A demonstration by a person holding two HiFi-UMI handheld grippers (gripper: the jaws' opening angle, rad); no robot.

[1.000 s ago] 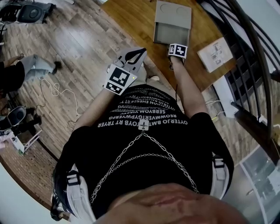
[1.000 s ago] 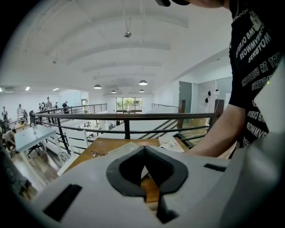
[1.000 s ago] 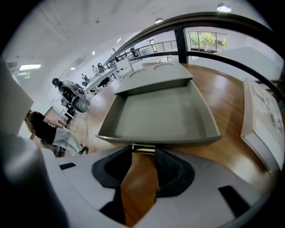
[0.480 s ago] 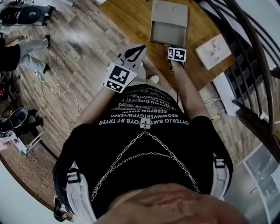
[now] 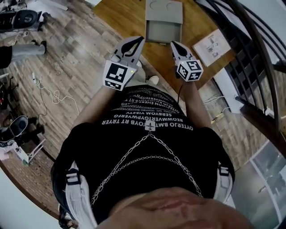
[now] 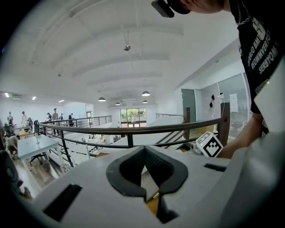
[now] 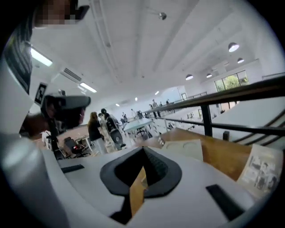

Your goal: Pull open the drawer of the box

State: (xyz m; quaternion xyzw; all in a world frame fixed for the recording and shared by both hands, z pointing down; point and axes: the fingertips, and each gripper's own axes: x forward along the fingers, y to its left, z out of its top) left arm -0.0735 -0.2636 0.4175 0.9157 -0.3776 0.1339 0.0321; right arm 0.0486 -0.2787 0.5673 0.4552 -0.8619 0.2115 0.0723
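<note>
In front of the person's black printed shirt (image 5: 149, 123), the white plastic left gripper (image 5: 140, 40) is hovering with its jaws pressed together, gripping nothing. Just beside it, the white plastic right gripper (image 5: 173, 44) is pointing the same way; its jaws have just been closing and are now meeting tip to tip with nothing between them. Beyond the two sets of tips, and between them in the head view, the flat grey rectangular box (image 5: 164, 9) is lying on an orange-brown wooden tabletop (image 5: 125, 18), clear of both grippers. Its grey drawer (image 5: 163, 32) is standing pulled out toward the person, its hollow inside showing. Farther right, a white printed booklet (image 5: 210, 44) is lying on the same tabletop, and a black metal railing (image 5: 252, 42) is curving past behind it.
</note>
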